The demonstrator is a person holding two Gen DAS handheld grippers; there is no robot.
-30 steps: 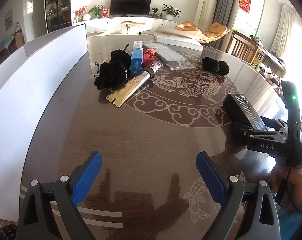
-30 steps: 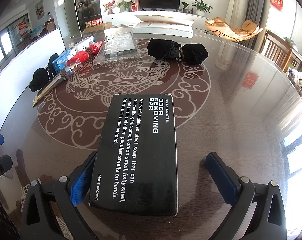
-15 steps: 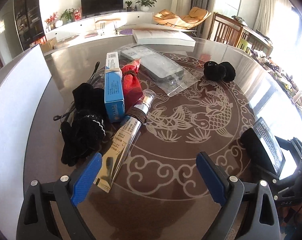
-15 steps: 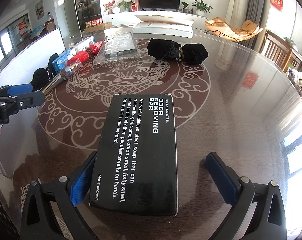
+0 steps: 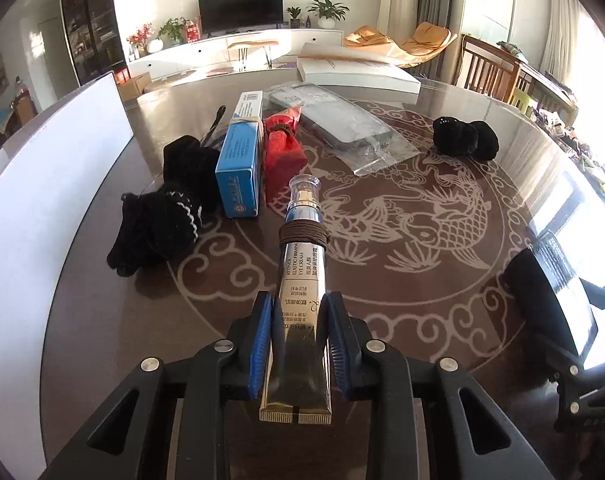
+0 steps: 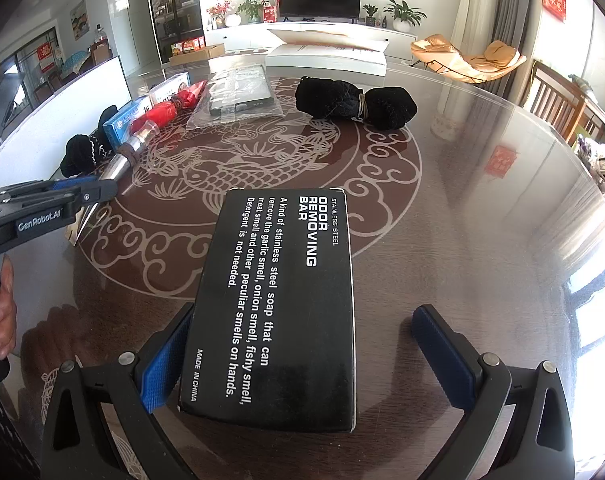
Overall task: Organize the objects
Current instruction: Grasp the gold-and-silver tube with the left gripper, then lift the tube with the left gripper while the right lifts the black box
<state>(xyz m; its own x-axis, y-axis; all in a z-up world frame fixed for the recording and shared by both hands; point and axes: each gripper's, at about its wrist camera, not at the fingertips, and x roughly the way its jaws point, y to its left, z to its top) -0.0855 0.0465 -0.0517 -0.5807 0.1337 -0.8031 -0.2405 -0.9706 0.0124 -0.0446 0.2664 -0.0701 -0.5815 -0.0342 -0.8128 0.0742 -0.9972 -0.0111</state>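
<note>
silver tube: eye cream tube (image 5: 300,280) sits between the blue pads of the left gripper (image 5: 298,320), which are closed on its lower body near the crimped end
long axis: tube runs straight out along the fingers, cap (image 5: 305,188) pointing away from the camera toward the blue box (image 5: 240,164) and red packet (image 5: 283,148)
tube look: metallic, flat crimp at the near end, clear cap at the far end, brown band (image 5: 303,235) wound round the neck, printed "retinol elastic firming eye cream"
tube place: over the dark patterned table (image 5: 382,264), left of centre; whether it is lifted or resting i cannot tell
nearer hand: left holds it; right is well apart on the other side
right gripper (image 6: 306,360): jaws wide apart, left pad beside the black odor removing bar box (image 6: 278,304), right pad clear of it, nothing clamped
black box axis: lies lengthwise between the fingers, offset toward the left pad
neighbours: black knit bundle (image 5: 158,228) left of the tube, clear bagged case (image 5: 342,128) beyond, black rolled cloth (image 5: 464,138) far right
judgement: next move likely carries the tube cap-first toward a tidy spot
</note>
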